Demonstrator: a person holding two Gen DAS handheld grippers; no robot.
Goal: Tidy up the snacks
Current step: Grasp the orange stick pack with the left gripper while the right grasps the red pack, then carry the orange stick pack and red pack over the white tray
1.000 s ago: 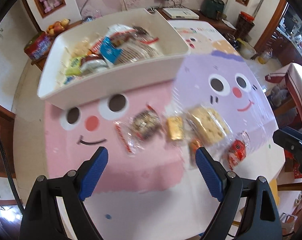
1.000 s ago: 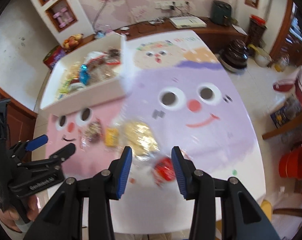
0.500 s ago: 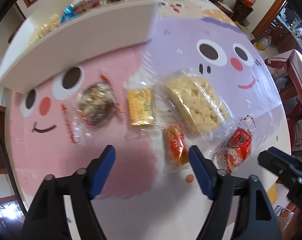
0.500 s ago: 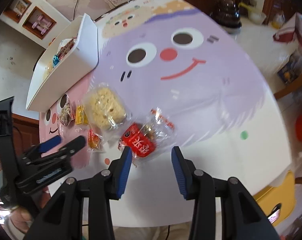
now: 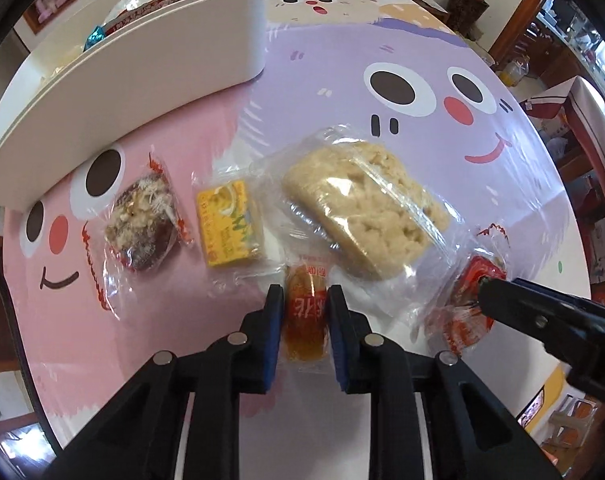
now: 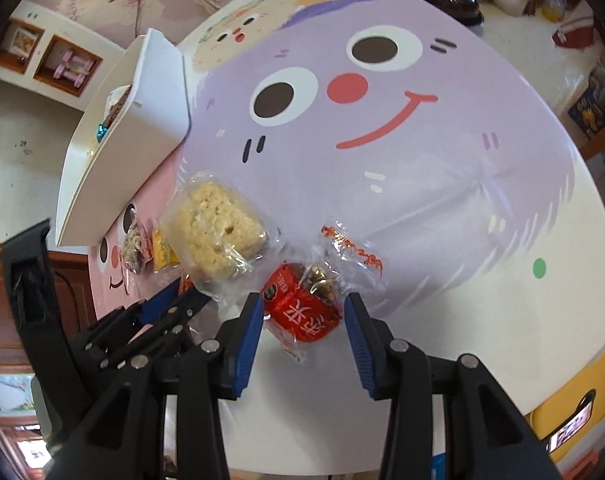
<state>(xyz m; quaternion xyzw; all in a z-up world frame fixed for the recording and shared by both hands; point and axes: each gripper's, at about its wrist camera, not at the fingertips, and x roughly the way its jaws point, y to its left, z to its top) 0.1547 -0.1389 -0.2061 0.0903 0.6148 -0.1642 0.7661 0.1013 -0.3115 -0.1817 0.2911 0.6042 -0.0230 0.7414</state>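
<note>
With the left gripper (image 5: 305, 304) clamped on the orange snack packet (image 5: 305, 320), we lift straight; our right gripper (image 6: 302, 312) straddles the red wrapped cake (image 6: 302, 312), unclosed, so we centre first.

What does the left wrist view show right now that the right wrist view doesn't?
Left wrist only: the left gripper shut on the orange snack packet, and the yellow packet unobstructed.

Right wrist only: the right gripper open around the red snack packet, pads not pressing it, and the table's bare right edge.

Both: the white bin, the rice cake, the dark nut cake.
</note>
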